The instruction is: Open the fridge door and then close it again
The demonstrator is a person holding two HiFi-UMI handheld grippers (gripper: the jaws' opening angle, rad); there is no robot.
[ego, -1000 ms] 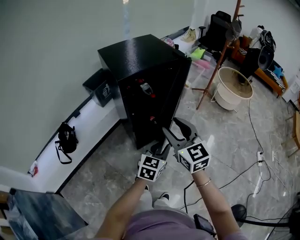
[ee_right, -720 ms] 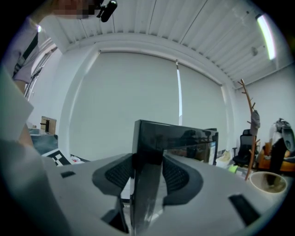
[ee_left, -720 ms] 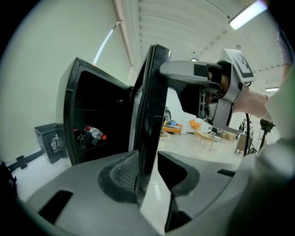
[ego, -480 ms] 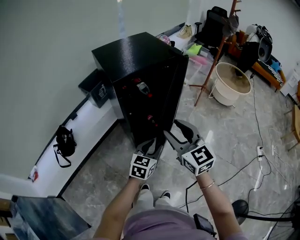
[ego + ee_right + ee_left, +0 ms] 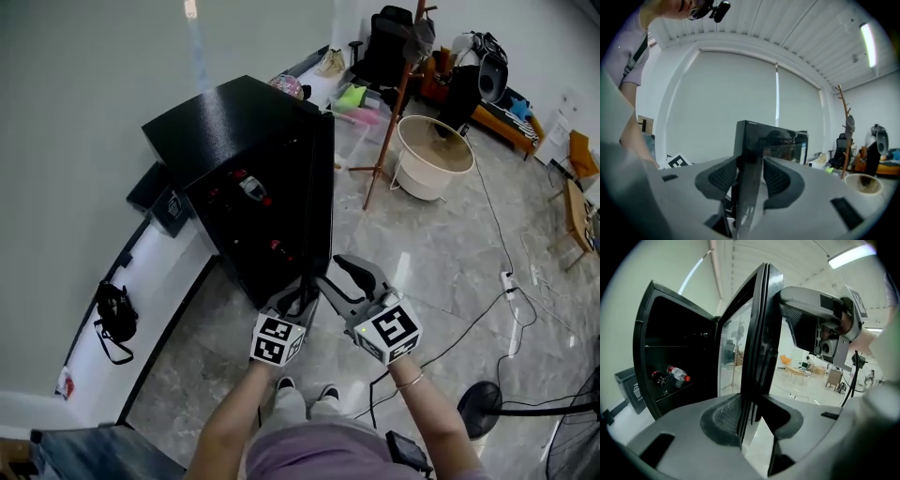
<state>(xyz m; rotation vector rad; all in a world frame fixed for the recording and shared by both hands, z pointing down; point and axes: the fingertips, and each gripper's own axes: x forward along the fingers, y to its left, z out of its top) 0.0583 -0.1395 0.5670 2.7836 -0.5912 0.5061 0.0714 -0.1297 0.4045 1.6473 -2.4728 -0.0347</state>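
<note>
- Bright, even indoor light; a ceiling tube light (image 5: 853, 256) burns out white in the left gripper view.
- The fridge interior (image 5: 679, 357) stays dark, and the glossy fridge door (image 5: 750, 159) carries reflections.
- Both gripper views bend strongly toward black corners, with a soft near foreground.
- The polished floor (image 5: 441, 253) has a sheen and only faint shadows.

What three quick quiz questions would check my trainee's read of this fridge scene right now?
1. True or false: the fridge door is shut.
2. What lies on the fridge shelf? A) bottles B) plates C) nothing
3. What stands between the jaws of the left claw and the right claw?
Key: 1 false, it stands open. 2 A. 3 the door's free edge; both claws' jaws have just been closing on it.
</note>
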